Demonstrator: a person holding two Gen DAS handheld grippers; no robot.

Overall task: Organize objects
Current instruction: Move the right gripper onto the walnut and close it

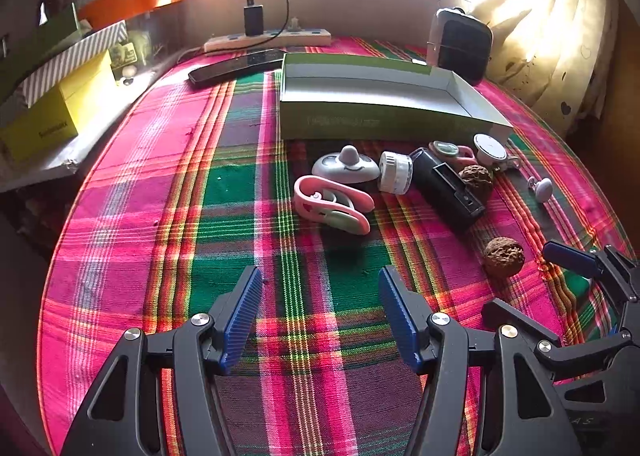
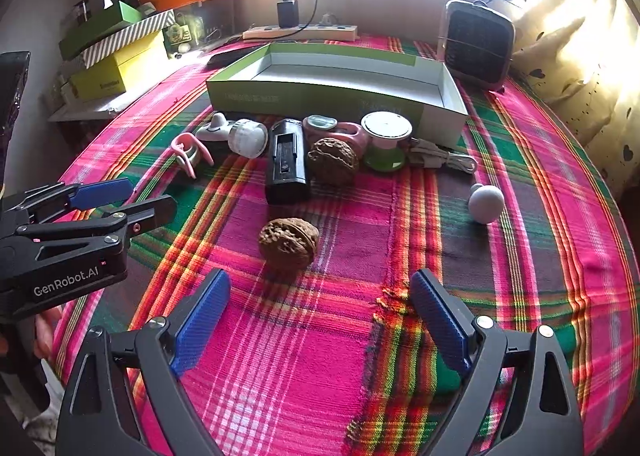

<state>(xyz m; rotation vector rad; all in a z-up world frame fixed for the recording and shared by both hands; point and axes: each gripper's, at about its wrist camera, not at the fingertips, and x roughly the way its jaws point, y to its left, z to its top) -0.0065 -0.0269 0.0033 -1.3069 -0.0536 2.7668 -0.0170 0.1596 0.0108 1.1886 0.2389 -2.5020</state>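
Observation:
A shallow green box (image 2: 280,97) with a white inside lies open at the back of the plaid cloth. In front of it lie a pink clip (image 1: 332,207), a grey pacifier-like piece (image 1: 346,167), a white ribbed cylinder (image 1: 395,171), a black device (image 2: 286,161), two walnuts (image 2: 289,242) (image 2: 333,159), a pink gadget (image 2: 332,127), a green-based round disc (image 2: 386,139) and a white knob (image 2: 486,203). My right gripper (image 2: 320,284) is open, just short of the near walnut. My left gripper (image 1: 320,284) is open over bare cloth, short of the pink clip.
A power strip (image 1: 268,39) with a black charger and a dark phone (image 1: 236,65) lie behind the box. A small heater (image 2: 478,45) stands at the back right. Stacked boxes (image 1: 48,115) fill the left shelf. A curtain (image 2: 580,55) hangs on the right.

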